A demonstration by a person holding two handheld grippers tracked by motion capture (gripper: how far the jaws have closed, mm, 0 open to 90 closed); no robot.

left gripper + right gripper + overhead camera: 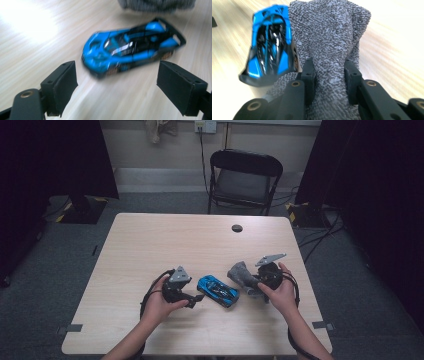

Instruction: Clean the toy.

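Fingers point(60, 87) of the left gripper point(196, 299) stand spread just short of the blue toy car point(132, 47); right gripper point(329, 75) pinches grey cloth point(329, 32).

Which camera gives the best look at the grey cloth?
The right gripper view: the grey cloth looms close, pinched in the right gripper. The high view shows it small; the left gripper view catches its blurred edge.

The left claw point(199, 298) is black, topped by a grey three-cornered plate, and a black cable loops from its body. Its pads point(63, 86) are flat black blocks with small screw holes. The right claw point(246, 281) carries the same plate; brass-ringed pivot holes mark its black arms. Both forearms are bare.
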